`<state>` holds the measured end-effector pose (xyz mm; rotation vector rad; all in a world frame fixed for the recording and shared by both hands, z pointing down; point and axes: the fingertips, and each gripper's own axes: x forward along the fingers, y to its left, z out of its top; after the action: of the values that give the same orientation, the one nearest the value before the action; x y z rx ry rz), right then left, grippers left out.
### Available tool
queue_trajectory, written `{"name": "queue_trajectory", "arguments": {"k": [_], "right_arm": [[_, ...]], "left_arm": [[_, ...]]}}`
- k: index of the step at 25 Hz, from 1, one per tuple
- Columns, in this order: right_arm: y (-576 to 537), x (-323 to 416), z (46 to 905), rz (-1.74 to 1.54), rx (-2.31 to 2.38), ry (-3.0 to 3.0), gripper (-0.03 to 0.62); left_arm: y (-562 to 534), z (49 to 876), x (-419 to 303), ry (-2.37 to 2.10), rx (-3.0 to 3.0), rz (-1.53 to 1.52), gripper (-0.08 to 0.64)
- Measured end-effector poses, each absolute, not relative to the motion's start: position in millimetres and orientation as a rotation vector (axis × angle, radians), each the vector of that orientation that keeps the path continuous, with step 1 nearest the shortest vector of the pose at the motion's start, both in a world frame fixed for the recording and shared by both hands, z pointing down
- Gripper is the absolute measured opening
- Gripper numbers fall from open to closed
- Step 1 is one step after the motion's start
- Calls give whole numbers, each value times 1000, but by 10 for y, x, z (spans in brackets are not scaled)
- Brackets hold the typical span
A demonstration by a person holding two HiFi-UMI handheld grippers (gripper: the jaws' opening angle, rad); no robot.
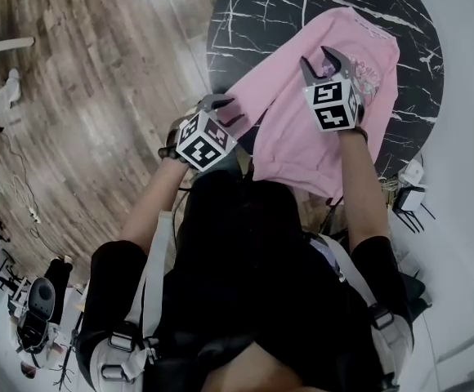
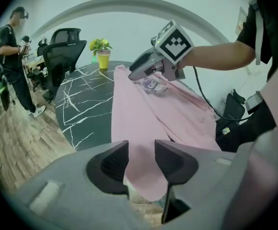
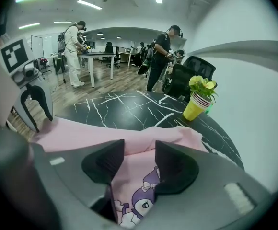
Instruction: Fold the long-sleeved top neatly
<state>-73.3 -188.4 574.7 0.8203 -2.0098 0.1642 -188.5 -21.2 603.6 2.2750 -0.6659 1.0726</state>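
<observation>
Beyond the fingers of your right gripper and off to their right, a yellow pot stands upright on the black marbled table. It holds a small plant with green and yellow leaves, and it is well apart from the cloth. The only printed mark is a purple-and-white cartoon figure on the chest of the pink long-sleeved top. It lies directly beneath your right fingers and runs back behind them. Those fingers stand partly apart with nothing pinched, over the chest, and a raised fold of pink cloth crosses just ahead of them.

Your left gripper is at the near edge of the table, its fingers also partly apart. A rounded end of the top hangs over the table edge and shows in the gap between them. The pads look clear of it, though from this angle you cannot rule out a light brush against the cloth. Ahead of your left fingers the top runs away across the table towards the other gripper.

From your head camera, the top lies spread on the round table with its near hem drooping over the edge towards you. Your left fingers are at its left border and your right fingers are over its middle. The cube behind your right fingers carries black-and-white square markers
</observation>
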Motion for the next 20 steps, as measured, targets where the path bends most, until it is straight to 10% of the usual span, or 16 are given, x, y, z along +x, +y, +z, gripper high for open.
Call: {"name": "queue_trajectory", "arguments": {"k": [20], "right_arm": [[-1897,-588,5749,241,904,-1967,175]], "left_arm": [[-367,6051,-2230,-748,2203,1114,12]]}}
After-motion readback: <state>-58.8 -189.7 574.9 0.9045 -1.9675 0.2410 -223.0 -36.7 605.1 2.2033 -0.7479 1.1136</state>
